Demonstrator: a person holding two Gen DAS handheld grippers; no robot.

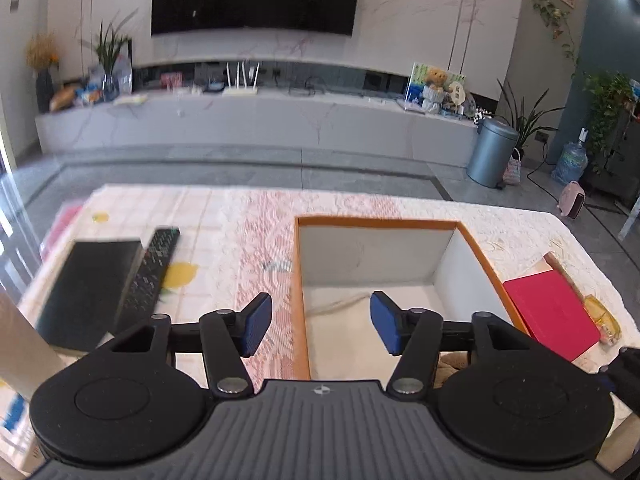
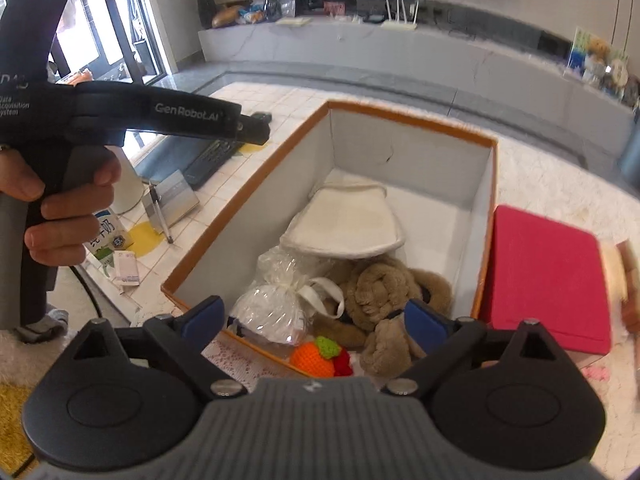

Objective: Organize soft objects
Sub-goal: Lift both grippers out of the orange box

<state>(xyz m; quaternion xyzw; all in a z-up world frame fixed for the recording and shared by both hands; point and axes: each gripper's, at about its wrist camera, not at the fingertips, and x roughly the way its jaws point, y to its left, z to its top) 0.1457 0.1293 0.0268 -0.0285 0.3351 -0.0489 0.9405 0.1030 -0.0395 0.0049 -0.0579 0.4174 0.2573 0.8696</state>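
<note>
An orange-rimmed white box stands on the table. Inside lie a white folded cloth, a clear cellophane bag tied with ribbon, a brown plush toy and a crocheted orange fruit. My right gripper hangs open above the box's near end, over the bag and plush, with nothing between its pads. In the left wrist view my left gripper is open and straddles the left wall of the box without touching it. A pale cloth shows on the box floor.
A red book lies against the box's right side. Left of the box are a remote, a black case, a milk carton and a silver holder with a pen. A hand holds the left gripper's handle.
</note>
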